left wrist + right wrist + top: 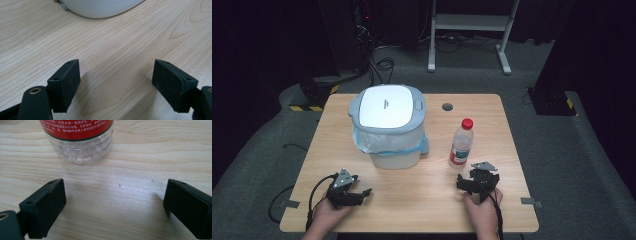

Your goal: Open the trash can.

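Table (pixel 412 200) comes first: a pale wood-grain laminate slab with rounded corners, smooth and matte, with a small dark round grommet (pixel 447 106) near its far edge. Toward the far-left corner stands the bin (pixel 391 127), a rounded translucent tub with a grey-white lid shut flat on top and a thin plastic liner bunched out under the rim, tied with a blue band. Right of it, near the middle of the table's right half, the bottle (pixel 461 143) stands upright: clear ribbed plastic, red label, red screw cap, apparently empty.

Nothing looks started. The bottle is untouched, the lid down, so the grasp, the lid opening and the drop, if that is the aim, are all left to do.

The right claw (pixel 476 181) rests near the front edge, just short of the bottle; in the right gripper view its black, squared jaws stand wide apart with the bottle's base (pixel 82 147) ahead of them. The left claw (pixel 346 189) lies near the front-left corner, jaws likewise spread wide and empty, pointing at the bin's curved base (pixel 100 7).
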